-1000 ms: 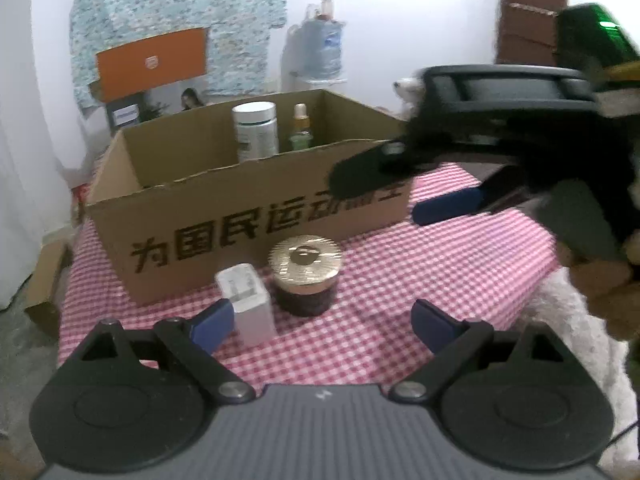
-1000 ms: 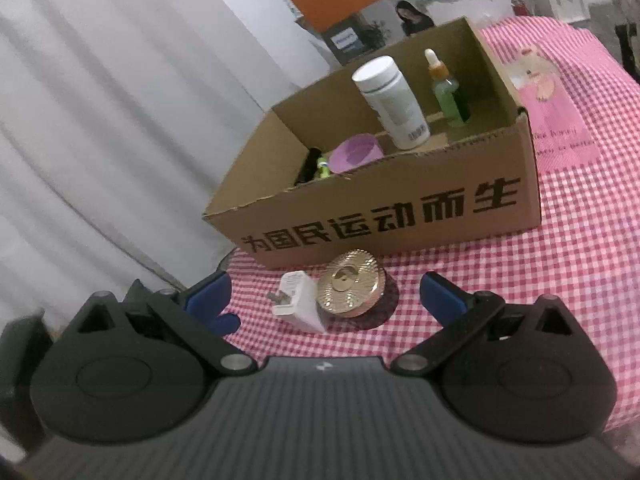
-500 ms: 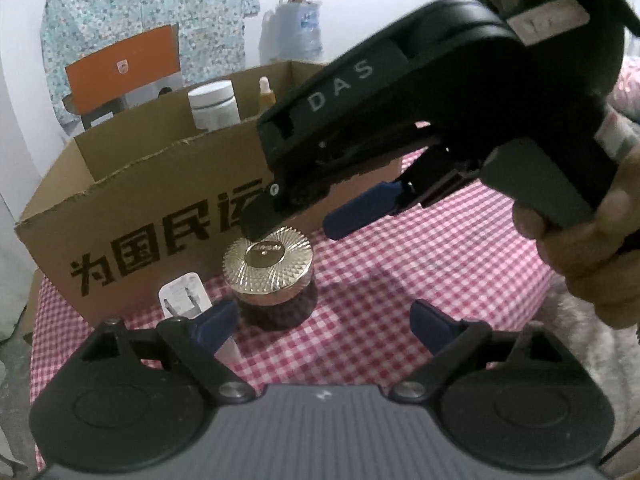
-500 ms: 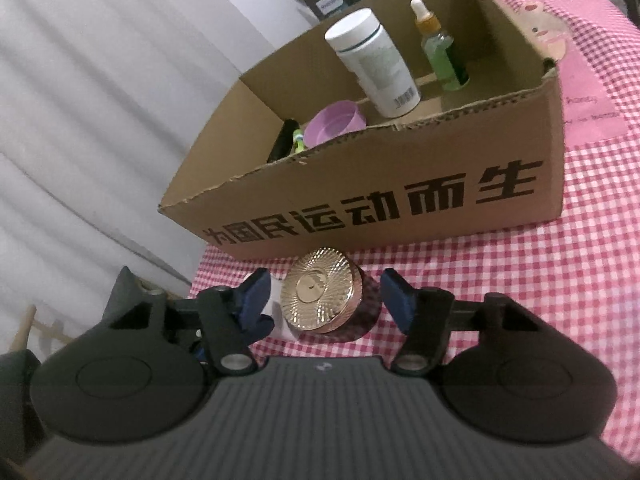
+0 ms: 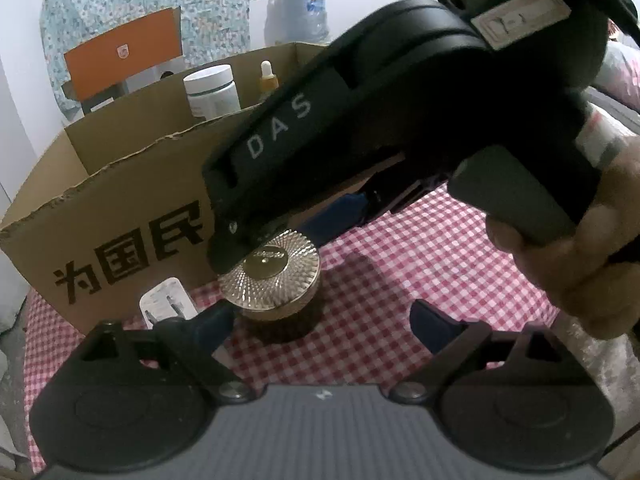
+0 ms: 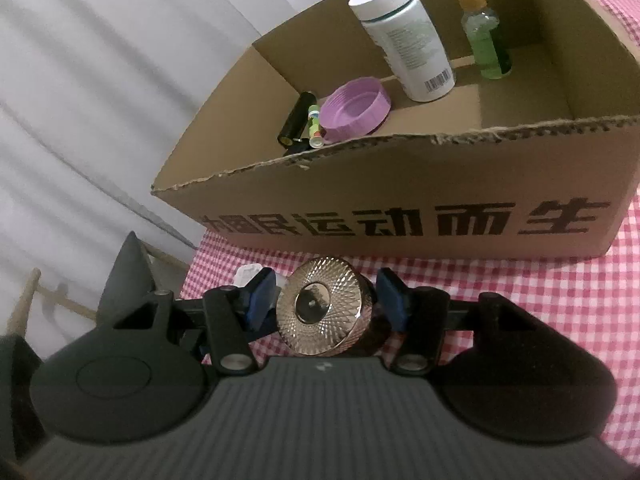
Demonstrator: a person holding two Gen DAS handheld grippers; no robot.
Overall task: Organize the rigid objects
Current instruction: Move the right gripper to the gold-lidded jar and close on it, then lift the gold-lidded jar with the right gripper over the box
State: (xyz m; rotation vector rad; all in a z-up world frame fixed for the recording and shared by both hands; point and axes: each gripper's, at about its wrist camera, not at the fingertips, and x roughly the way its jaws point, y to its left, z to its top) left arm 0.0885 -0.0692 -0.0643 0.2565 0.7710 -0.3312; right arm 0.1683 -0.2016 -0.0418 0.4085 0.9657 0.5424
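A dark jar with a gold faceted lid stands on the pink checked cloth in front of a cardboard box. My right gripper is lowered over it, jaws half closed. Its blue pads flank the jar on both sides, with only slim dark gaps showing. A white plug adapter lies just left of the jar. My left gripper hangs wide open just short of the jar, holding nothing. A hand holds the right gripper, which fills that view's upper right.
Inside the box are a white bottle, a green dropper bottle, a purple lid, a black tube and a small green stick. White curtains hang at the left. An orange-backed chair stands behind the box.
My right gripper narrowed its jaws and came down and forward until its pads flank the jar. My left gripper moved closer and lower towards the jar.
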